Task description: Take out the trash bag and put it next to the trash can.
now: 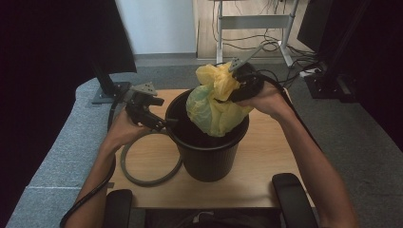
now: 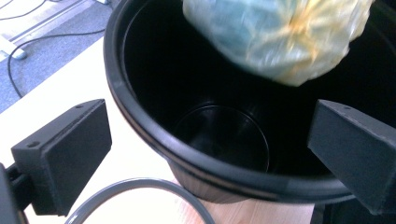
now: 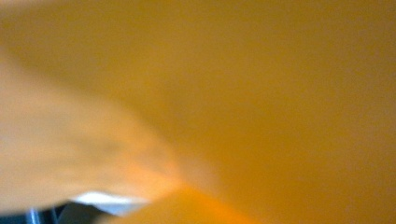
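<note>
A black bucket [image 1: 209, 156] stands on the wooden table [image 1: 271, 152]. Above its mouth hangs a bulging yellow plastic bag [image 1: 214, 104] with something greenish inside. My right gripper [image 1: 234, 89] is shut on the bag's gathered top, and blurred yellow plastic [image 3: 233, 93] lies right against its camera. At the bucket's left rim [image 2: 140, 121] my left gripper [image 2: 210, 154] is open, one jaw outside the wall and one over the inside, both clear of the rim. The bag [image 2: 280, 37] hangs over the dark bucket interior. In the high view, the left gripper [image 1: 164, 124] reaches the bucket from the left.
A grey ring [image 1: 142, 175] lies flat on the table to the left of the bucket, part of it under the base; its arc [image 2: 140, 184] shows below the left jaws. A monitor stand base [image 1: 107, 92] sits at the far left corner. Chair armrests [image 1: 290, 194] flank the near edge.
</note>
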Motion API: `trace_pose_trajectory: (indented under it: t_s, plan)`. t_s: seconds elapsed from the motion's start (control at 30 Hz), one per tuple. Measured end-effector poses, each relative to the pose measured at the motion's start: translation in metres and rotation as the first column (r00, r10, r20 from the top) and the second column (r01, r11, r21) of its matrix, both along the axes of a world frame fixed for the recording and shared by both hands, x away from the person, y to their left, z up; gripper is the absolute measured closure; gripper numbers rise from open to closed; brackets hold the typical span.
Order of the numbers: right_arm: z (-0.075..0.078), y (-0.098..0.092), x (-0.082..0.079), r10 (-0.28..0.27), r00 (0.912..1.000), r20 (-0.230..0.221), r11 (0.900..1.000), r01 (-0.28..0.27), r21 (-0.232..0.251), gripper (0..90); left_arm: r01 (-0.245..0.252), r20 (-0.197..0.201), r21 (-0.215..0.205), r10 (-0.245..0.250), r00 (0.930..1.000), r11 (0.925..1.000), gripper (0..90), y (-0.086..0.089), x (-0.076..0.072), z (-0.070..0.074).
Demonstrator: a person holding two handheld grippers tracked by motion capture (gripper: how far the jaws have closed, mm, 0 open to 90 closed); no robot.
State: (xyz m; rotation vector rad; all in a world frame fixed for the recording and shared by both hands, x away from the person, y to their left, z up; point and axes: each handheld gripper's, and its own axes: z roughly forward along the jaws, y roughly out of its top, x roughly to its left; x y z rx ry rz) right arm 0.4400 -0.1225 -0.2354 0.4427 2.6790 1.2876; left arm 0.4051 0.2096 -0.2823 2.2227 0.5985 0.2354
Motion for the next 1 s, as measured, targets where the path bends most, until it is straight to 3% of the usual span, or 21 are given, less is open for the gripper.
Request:
trace_pose_trajectory:
  t_s: [0.3,0.53,0.8,1.0]
  plan:
    - [0.017,-0.008,0.001,-0.026,0.9996,0.015,1.0,0.026,-0.003,74.6,-0.02,0.008,-0.002,0.02,0.9998,0.9998,0.0,0.018,-0.006,-0.003]
    - [0.031,-0.015,0.001,-0.059,0.9975,0.038,0.998,0.06,-0.012,74.6,-0.038,0.02,0.002,0.038,0.9991,0.9993,0.0,0.031,-0.01,-0.014]
    - [0.042,-0.03,0.004,-0.114,0.9919,0.056,0.993,0.115,-0.012,74.6,-0.063,0.024,0.018,0.062,0.9978,0.9979,0.0,0.042,-0.012,-0.031]
    - [0.05,-0.045,0.005,-0.171,0.9827,0.072,0.985,0.172,-0.012,74.6,-0.076,0.015,-0.006,0.077,0.997,0.9971,0.0,0.05,-0.014,-0.048]
